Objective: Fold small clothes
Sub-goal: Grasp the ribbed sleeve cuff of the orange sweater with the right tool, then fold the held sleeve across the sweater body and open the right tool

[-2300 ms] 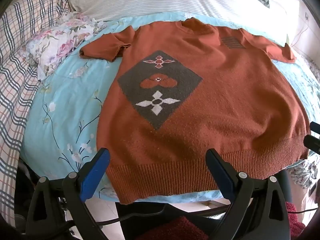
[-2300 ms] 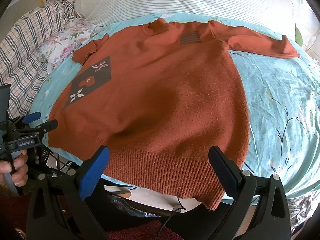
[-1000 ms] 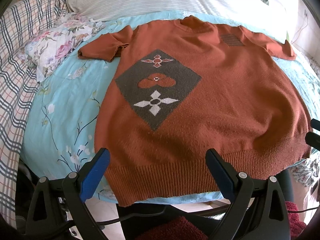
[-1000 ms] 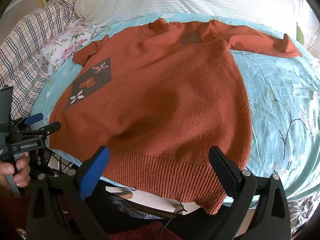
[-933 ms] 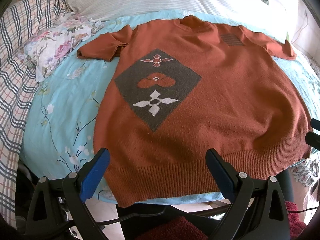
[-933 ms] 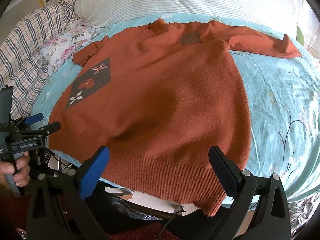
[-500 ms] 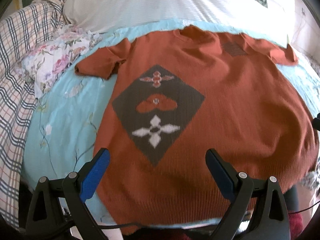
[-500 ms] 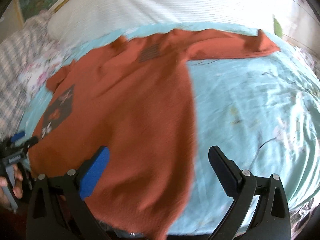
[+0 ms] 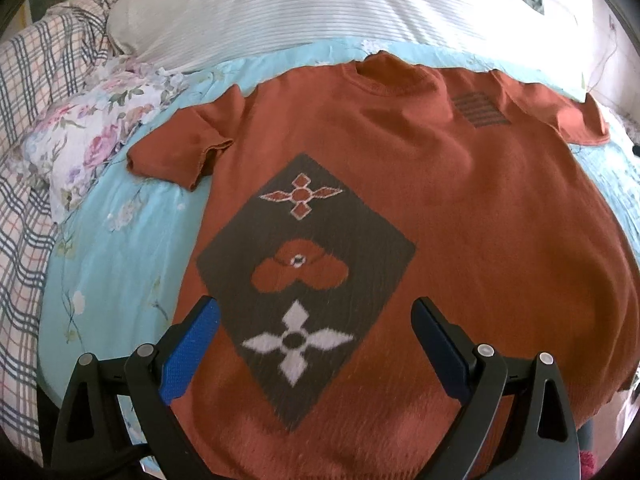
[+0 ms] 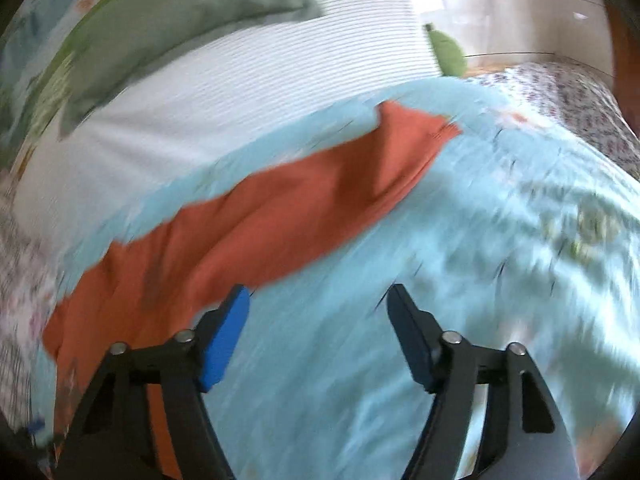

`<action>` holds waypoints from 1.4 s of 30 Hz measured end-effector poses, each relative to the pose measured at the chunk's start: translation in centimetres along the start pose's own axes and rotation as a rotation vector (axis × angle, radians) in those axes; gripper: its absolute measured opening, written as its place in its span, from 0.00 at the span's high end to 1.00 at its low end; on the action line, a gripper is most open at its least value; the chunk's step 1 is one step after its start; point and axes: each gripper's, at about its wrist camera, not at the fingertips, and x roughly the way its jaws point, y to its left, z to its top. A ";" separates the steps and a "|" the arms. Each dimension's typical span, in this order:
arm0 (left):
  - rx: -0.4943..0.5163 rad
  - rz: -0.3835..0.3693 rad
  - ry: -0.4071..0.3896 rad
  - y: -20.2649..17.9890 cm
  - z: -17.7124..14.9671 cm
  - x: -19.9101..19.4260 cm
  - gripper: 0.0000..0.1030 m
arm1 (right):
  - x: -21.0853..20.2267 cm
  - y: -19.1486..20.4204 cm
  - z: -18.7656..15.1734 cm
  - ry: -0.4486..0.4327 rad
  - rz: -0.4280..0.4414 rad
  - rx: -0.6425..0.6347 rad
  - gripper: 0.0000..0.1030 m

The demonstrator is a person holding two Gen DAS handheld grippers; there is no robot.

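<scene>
Both grippers have moved in over the bed since the earlier frames: the left gripper [image 9: 314, 320] has come forward from the hem to above the lower front of the sweater [image 9: 460, 208], and the right gripper [image 10: 318, 304] has swung right, off the body and toward the far sleeve [image 10: 320, 200]. We see the left jaws spread wide, nothing between them, straddling the dark diamond patch [image 9: 304, 280]. Right jaws also apart and empty, over the light blue floral sheet [image 10: 480, 260]; its left finger [image 10: 224, 336] sits at the sleeve's lower edge, contact unclear. Right view is heavily motion-blurred. Sweater lies flat, front up, on the sheet, neck toward the striped white pillow [image 9: 320, 12], short sleeve [image 9: 176, 156] out to the left near a floral cloth [image 9: 92, 140]. Plaid blanket [image 9: 28, 120] at the far left.
</scene>
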 end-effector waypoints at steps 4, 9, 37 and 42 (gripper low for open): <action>0.037 0.009 0.035 -1.0 1.0 1.3 0.05 | 3.4 -4.1 4.3 -0.018 -0.067 0.097 0.50; 0.075 0.002 0.065 -2.8 2.0 3.0 0.05 | 7.6 -8.1 7.7 -0.013 -0.113 0.195 0.53; 0.059 -0.079 0.075 -4.6 3.1 4.7 0.05 | 8.9 16.1 2.8 0.185 0.486 -0.055 0.92; 0.011 -0.085 0.048 -2.2 3.1 4.0 0.05 | 11.8 27.9 -4.0 0.355 0.658 -0.093 0.92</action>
